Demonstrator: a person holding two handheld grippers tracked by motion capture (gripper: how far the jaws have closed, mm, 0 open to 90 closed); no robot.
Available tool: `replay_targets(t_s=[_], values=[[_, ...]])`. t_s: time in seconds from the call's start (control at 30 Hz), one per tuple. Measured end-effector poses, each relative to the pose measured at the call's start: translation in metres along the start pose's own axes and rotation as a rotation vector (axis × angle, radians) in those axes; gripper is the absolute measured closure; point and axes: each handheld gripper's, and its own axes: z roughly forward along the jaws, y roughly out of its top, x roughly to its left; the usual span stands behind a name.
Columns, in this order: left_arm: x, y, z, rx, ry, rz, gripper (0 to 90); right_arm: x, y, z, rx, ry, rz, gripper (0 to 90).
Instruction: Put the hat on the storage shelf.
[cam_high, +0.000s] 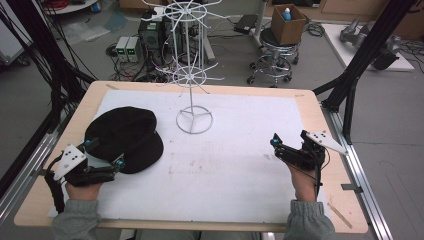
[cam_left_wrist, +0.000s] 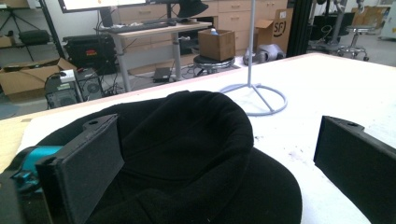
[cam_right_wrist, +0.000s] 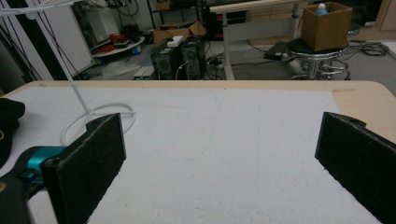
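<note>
Nearest the person, two grey sleeves come in over the front edge of the bench (cam_high: 45, 197), a pale wooden top covered almost wholly by a white mat (cam_high: 235, 165) that shows faint scuffs and specks near its middle. The left tongs (cam_high: 105, 152) sit at the near left of the mat, jaws spread wide, with the near edge of a black cap (cam_high: 125, 137) lying between them; in the left gripper view the cap (cam_left_wrist: 187, 154) bulges up between the two dark pads, one jaw close against its side and the other standing apart on bare mat, so nothing is clamped. The right tongs (cam_high: 290, 145) rest at the near right, well apart from the cap, jaws likewise wide open over empty white mat, holding nothing. Farther back, near the middle of the mat and just beside the cap's far side, stands a white wire rack (cam_high: 194, 75) on a ring-shaped foot, its thin post rising to spoked wheels. Beyond the bench lies a grey floor with computer boxes (cam_high: 150, 37) and tangled cables, a round stool (cam_high: 277, 47) carrying a brown cardboard box (cam_high: 287, 22), and black frame posts (cam_high: 365, 50) at either side. The gripper views show desks and drawers along the far wall.
</note>
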Motion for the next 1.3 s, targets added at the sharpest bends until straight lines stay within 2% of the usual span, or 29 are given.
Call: replay_targets(t_s=[0.4,0.57,0.7,0.8,0.93,1.03,1.2,1.3], values=[[0.0,0.0,-0.001,0.006,0.03,-0.001,1.7,0.001,0.0,0.003,0.013,-0.002,0.009,0.7],[0.0,-0.002,0.003,0.015,0.021,0.007,1.8,0.001,0.0,0.004,0.017,-0.007,0.001,0.7],[-0.004,-0.003,0.01,0.038,0.01,0.041,1.8,0.001,0.0,0.004,0.022,-0.02,0.004,0.7],[-0.006,-0.005,0.015,0.057,0.016,0.058,1.8,-0.001,0.0,0.002,0.019,-0.024,0.009,0.7],[-0.006,-0.006,0.018,0.066,0.005,0.042,1.8,-0.003,-0.001,0.0,0.015,-0.029,0.018,0.7],[-0.009,-0.009,0.024,0.105,-0.002,0.058,1.8,-0.005,-0.001,-0.003,0.013,-0.036,0.029,0.7],[-0.011,-0.012,0.031,0.136,-0.014,0.054,1.9,-0.008,-0.001,-0.006,0.006,-0.048,0.037,0.7],[-0.012,-0.014,0.035,0.162,-0.006,0.048,2.1,-0.011,-0.001,-0.007,0.006,-0.05,0.044,0.8]])
